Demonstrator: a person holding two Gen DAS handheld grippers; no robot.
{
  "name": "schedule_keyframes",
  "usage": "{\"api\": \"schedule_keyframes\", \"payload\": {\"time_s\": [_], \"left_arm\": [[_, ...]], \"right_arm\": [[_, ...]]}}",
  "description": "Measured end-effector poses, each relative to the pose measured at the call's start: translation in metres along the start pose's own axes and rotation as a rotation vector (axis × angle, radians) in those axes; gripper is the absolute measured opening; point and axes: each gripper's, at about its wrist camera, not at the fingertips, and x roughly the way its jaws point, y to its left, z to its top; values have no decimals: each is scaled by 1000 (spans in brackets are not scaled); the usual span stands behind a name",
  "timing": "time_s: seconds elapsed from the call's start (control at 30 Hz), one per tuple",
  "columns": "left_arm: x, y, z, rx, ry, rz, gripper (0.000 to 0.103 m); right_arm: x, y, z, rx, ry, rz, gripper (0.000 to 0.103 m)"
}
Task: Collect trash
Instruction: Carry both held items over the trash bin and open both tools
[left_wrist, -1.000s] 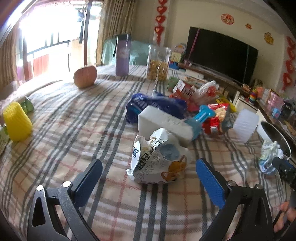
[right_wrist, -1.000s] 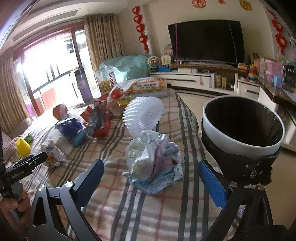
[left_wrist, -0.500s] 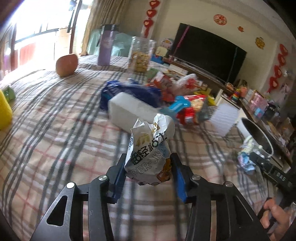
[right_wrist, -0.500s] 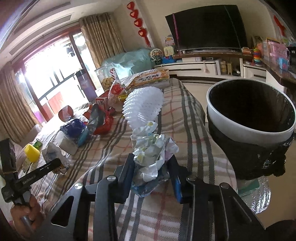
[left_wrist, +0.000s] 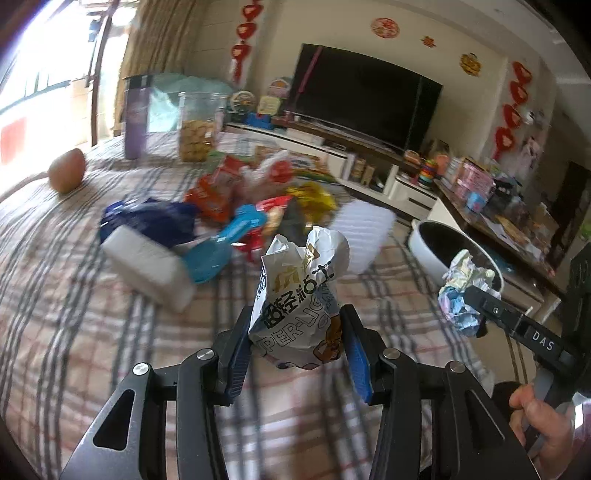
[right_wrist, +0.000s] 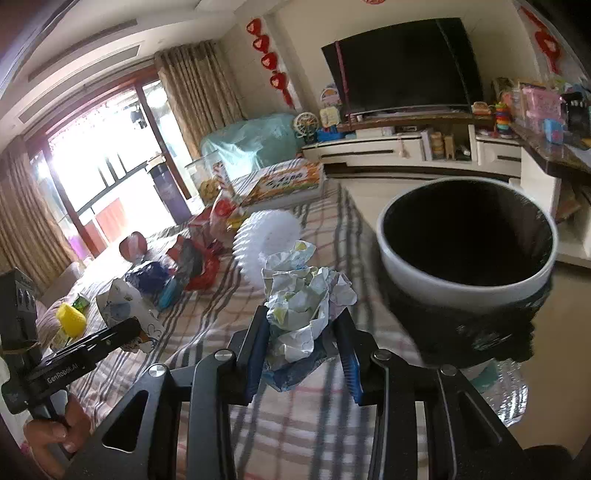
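Left to right. Yellow block (right_wrist: 71, 318) far left on the checked surface (left_wrist: 74, 332), apple (left_wrist: 66, 175) further back, purple bottle (left_wrist: 135, 116) and cookie jar (left_wrist: 197, 125) behind it. White box (left_wrist: 147, 266) lies beside a blue bag (left_wrist: 155, 221) and a blue scoop (left_wrist: 221, 243); red and yellow snack packets (left_wrist: 258, 184) piled behind.

Left gripper (left_wrist: 299, 354): partly closed, blue pads clamped on both sides of a white snack bag (left_wrist: 301, 299), bag upright and clear of the surface.

White ribbed stack (left_wrist: 362, 232) just past it.

Right gripper (right_wrist: 303, 350): partly closed, gripping a crumpled paper wad (right_wrist: 303, 299), lifted off the surface, near the bin.

Bin (right_wrist: 436, 284): white rim, black liner, at the right edge of the surface, mouth open. TV (right_wrist: 406, 62) on the back wall.
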Motion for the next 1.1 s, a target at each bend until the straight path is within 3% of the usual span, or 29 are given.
{"api": "schedule_keyframes", "payload": {"time_s": [0.5, 1.1], "left_arm": [[66, -54, 30, 125, 79, -106, 45], [145, -105, 84, 220, 106, -197, 46]], "right_arm": [[-19, -55, 24, 54, -35, -87, 36], [-12, -111, 54, 108, -33, -156, 38]]}}
